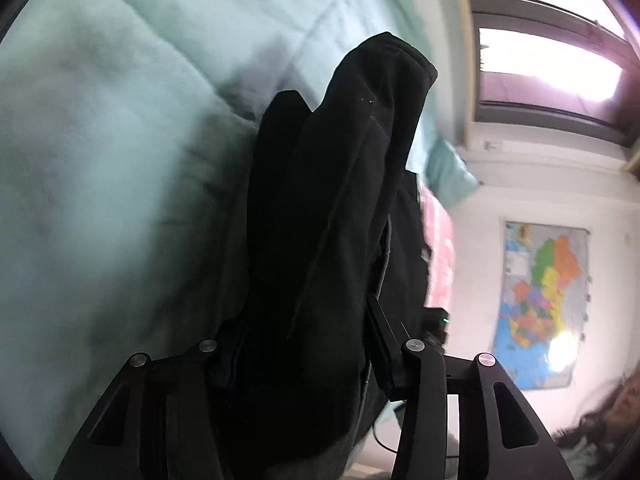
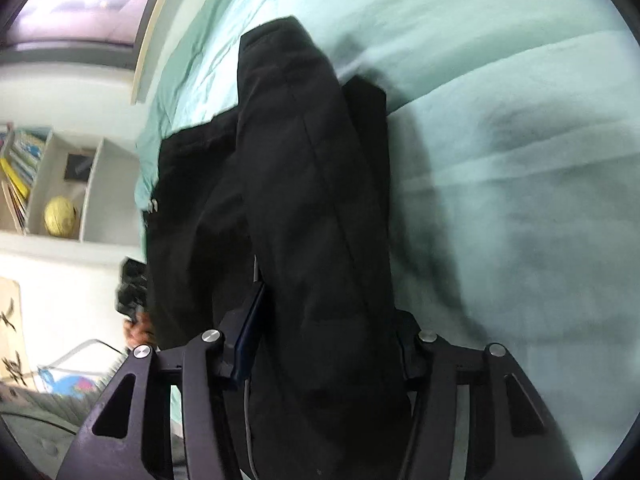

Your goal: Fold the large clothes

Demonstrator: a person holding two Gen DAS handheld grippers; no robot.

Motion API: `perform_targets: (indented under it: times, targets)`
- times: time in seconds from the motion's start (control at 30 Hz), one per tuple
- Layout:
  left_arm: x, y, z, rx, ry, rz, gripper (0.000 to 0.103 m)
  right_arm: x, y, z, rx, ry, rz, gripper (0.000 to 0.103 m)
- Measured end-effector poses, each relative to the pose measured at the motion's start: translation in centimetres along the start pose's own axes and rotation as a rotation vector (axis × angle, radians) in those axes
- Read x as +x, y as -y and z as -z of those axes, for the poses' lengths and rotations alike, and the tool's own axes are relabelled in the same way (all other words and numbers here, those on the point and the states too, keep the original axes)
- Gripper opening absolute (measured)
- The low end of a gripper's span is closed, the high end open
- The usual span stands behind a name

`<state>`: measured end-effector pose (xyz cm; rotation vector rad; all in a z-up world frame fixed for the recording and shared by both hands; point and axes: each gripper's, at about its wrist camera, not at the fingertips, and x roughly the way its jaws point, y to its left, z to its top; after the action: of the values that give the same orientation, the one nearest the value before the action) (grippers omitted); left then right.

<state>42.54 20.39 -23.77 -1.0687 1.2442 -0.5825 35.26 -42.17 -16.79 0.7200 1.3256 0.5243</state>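
Note:
A large black garment (image 1: 332, 208) hangs bunched between my left gripper's fingers (image 1: 304, 320), held up above a mint-green bed cover (image 1: 100, 160). My left gripper is shut on the cloth. In the right wrist view the same black garment (image 2: 312, 208) is bunched between my right gripper's fingers (image 2: 324, 332), which are shut on it. The cloth drapes forward over both grippers and hides the fingertips. More of the garment hangs to the left in the right wrist view (image 2: 188, 220).
The mint-green bed (image 2: 500, 160) fills most of both views. A window (image 1: 540, 60) and a wall map (image 1: 540, 300) are to the right of the left gripper. A white shelf (image 2: 60, 184) with books and a yellow ball stands left of the right gripper.

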Motion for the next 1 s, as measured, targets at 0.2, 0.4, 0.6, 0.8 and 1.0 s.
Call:
perform_targets:
  times: [0.2, 0.4, 0.6, 0.8, 1.0]
  targets:
    - [2.5, -0.4, -0.7, -0.039, -0.025, -0.082, 0.056, 2.5, 0.5, -0.9, 0.036, -0.026, -0.060, 0.060]
    - [1.6, 2.4, 1.9, -0.021, 0.089, -0.144, 0.039, 2.0, -0.4, -0.3, 0.049, 0.020, -0.112, 0.053]
    - [-0.8, 8.8, 5.9, 0.096, 0.136, -0.033, 0.033, -1.8, -6.6, 2.6, -0.075, 0.122, -0.090, 0.045]
    - [-3.3, 15.4, 11.0, 0.253, 0.142, 0.036, 0.033, -5.1, -13.1, 5.8, -0.215, 0.169, -0.068, 0.043]
    - [-5.9, 18.8, 15.6, 0.304, 0.165, 0.068, 0.033, -3.3, -13.6, 4.5, -0.261, 0.216, -0.066, 0.043]
